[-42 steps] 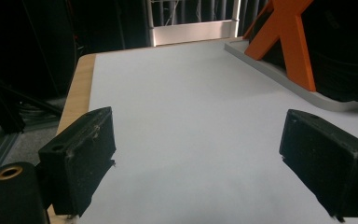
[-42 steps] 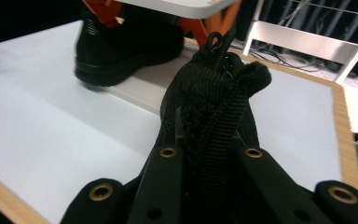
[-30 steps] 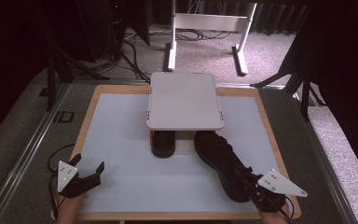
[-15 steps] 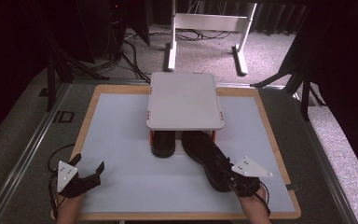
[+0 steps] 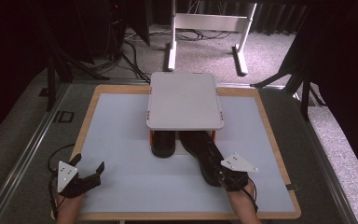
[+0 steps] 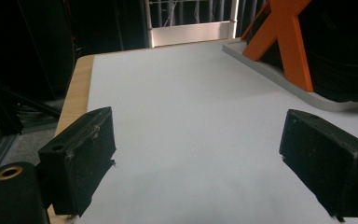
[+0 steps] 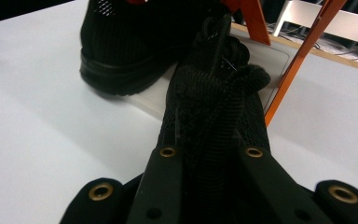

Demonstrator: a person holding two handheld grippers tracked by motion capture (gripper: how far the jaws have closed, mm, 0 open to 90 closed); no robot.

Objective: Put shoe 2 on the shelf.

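A grey-topped low rack (image 5: 185,100) on orange legs (image 7: 294,59) stands mid-table. One black shoe (image 5: 163,143) (image 7: 135,42) sits under it on its grey base (image 7: 158,100). A second black shoe (image 5: 204,156) (image 7: 214,98) lies to its right, toe under the rack's top and heel toward me. My right gripper (image 5: 219,171) (image 7: 210,156) is shut on the fabric at that shoe's heel end. At the table's near left, my left gripper (image 5: 89,164) (image 6: 205,156) is open above the mat with nothing between its pads (image 6: 81,151).
A pale mat (image 5: 121,135) covers the table inside a wooden border (image 5: 86,116). Beyond the table's far edge stand a white frame (image 5: 205,28), cables and dark stands. In the left gripper view the rack's base (image 6: 279,77) and an orange leg (image 6: 286,39) lie ahead to the right.
My right gripper has carried the second shoe left and forward, from the table's near right to beside the first shoe, its toe now under the rack. My left gripper has stayed put.
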